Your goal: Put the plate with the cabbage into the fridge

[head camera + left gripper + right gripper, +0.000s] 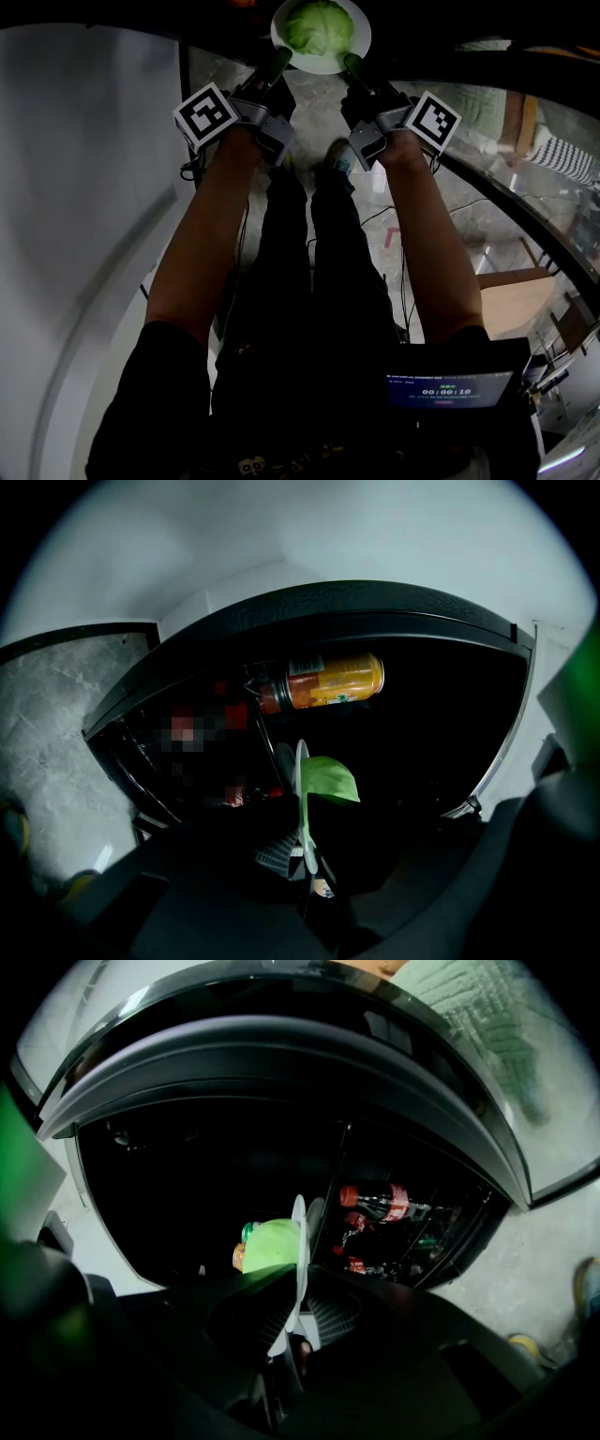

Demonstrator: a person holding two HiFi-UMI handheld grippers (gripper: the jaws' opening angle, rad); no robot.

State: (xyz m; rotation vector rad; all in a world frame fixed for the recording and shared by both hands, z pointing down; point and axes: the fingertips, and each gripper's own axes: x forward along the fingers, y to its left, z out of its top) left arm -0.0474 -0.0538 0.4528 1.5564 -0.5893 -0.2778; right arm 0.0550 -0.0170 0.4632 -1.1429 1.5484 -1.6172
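A white plate (352,47) with a green cabbage (319,26) on it is held out in front of me at the dark fridge opening. My left gripper (281,60) is shut on the plate's left rim, and my right gripper (352,64) is shut on its right rim. In the left gripper view the plate (302,803) shows edge-on between the jaws with the cabbage (330,778) to its right. In the right gripper view the plate (296,1260) is also edge-on, the cabbage (270,1243) to its left.
An orange bottle (323,684) lies in the dark fridge interior. Cola bottles (384,1202) stand on the fridge's inner rack. The fridge's rounded dark frame (281,1044) arches above. A grey stone floor (47,724) lies below, with my legs (309,281) over it.
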